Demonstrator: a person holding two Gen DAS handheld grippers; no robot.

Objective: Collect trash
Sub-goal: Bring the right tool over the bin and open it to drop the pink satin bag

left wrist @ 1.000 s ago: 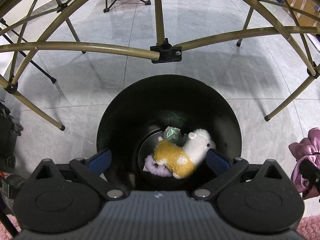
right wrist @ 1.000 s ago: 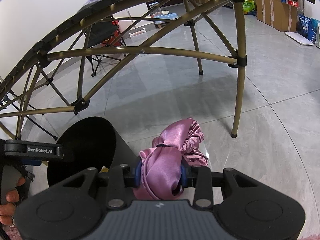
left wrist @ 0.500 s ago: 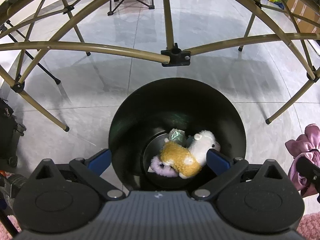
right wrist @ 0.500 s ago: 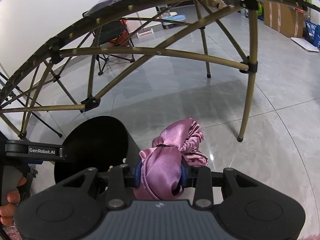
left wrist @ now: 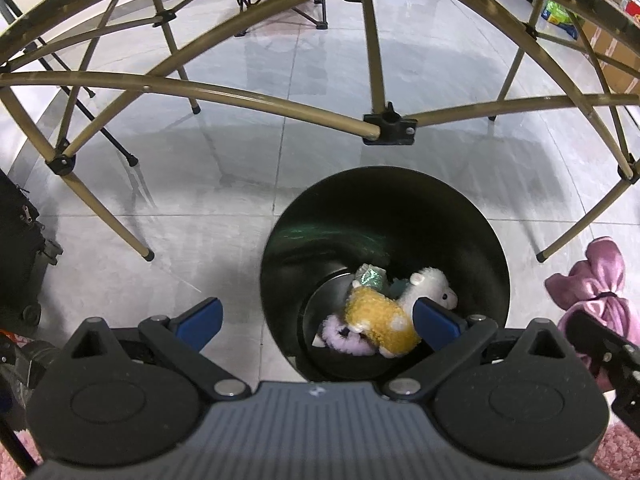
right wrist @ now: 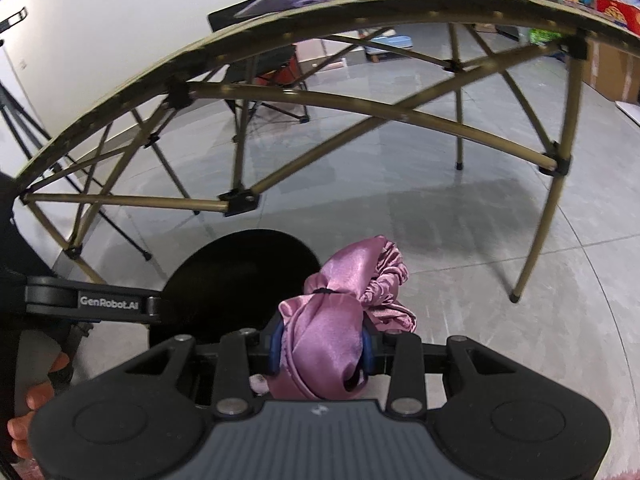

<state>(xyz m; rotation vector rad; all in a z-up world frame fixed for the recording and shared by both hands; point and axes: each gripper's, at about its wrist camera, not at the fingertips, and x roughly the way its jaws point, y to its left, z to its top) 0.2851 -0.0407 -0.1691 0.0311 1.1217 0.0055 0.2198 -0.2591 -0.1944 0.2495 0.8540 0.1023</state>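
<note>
Three items already lie in the black bin (left wrist: 384, 216) at lower centre of the left view: a plush alpaca (left wrist: 394, 312), a lilac fuzzy ring (left wrist: 344, 336), a greenish scrap (half hidden). Left gripper (left wrist: 316, 318) gapes empty over the rim; right gripper (right wrist: 322, 346) pinches the pink satin cloth (right wrist: 340, 316), not yet dropped in.

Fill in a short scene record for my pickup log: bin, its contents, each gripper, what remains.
bin: black bin, upright on grey tile floor
contents: plush llama, lilac fuzzy item, small greenish wrapper
right gripper: shut on pink satin cloth, beside the bin, not over it
left gripper: open, empty, above the bin's near rim
remaining: cloth not yet in the bin
</note>
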